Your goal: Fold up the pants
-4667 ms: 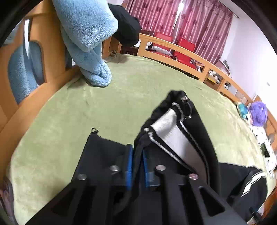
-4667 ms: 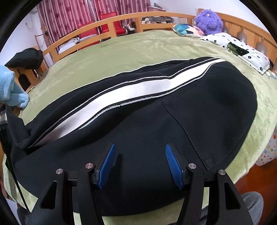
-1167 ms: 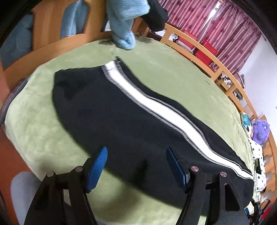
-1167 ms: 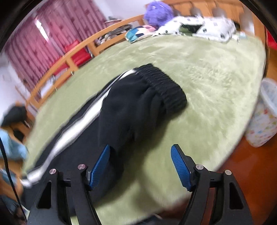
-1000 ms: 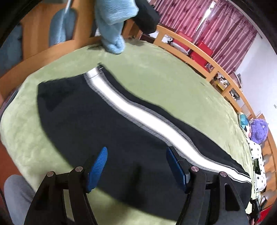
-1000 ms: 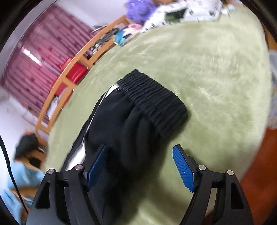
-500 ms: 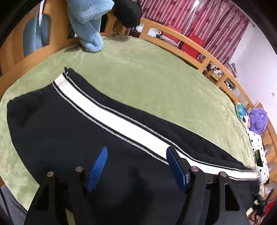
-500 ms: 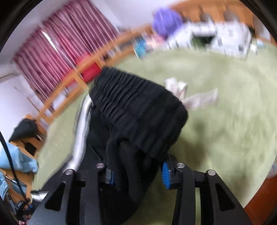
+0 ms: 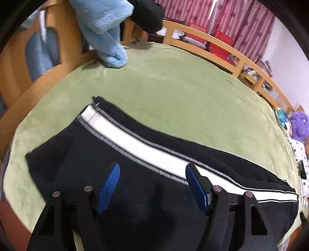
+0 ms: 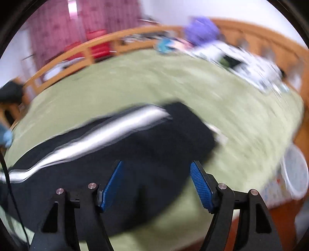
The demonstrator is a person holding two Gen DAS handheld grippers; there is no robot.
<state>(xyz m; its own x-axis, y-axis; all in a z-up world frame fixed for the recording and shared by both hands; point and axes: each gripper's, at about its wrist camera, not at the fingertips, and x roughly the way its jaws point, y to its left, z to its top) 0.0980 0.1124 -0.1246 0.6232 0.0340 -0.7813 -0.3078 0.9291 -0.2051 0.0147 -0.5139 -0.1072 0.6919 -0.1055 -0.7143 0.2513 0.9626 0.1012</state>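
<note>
From the left claw (image 9: 152, 185), the far left holds the wooden bed frame (image 9: 58, 38), with a light blue plush blanket (image 9: 104, 25) draped over it and its end resting on the green bedspread (image 9: 173, 85). A black garment (image 9: 148, 13) sits on the frame just right of the blanket. The black pants (image 9: 81, 154) lie flat on the bedspread directly under and ahead of this claw, their white side stripe (image 9: 146, 148) running from the hem at upper left down to the right, passing just beyond the right fingertip. The left claw's jaws stand apart with nothing between the blue pads (image 9: 109, 186); they hang above the cloth. Farther right, a railing (image 9: 222, 48) with red chairs (image 9: 218, 41) behind it and pink curtains (image 9: 241, 21), then a purple plush toy (image 9: 299, 125) at the bed's far edge.

In the right wrist view everything is motion-blurred. The right claw (image 10: 156, 183) has its jaws opening, and no cloth lies between the pads; the pants (image 10: 154, 146) lie beneath and ahead of it, the stripe (image 10: 108, 133) stretching away to its left and the waist end just ahead to its right. Beyond, to the right, a patterned pillow (image 10: 251, 69) and, low at the right, a white basket (image 10: 295, 171) on the floor.
</note>
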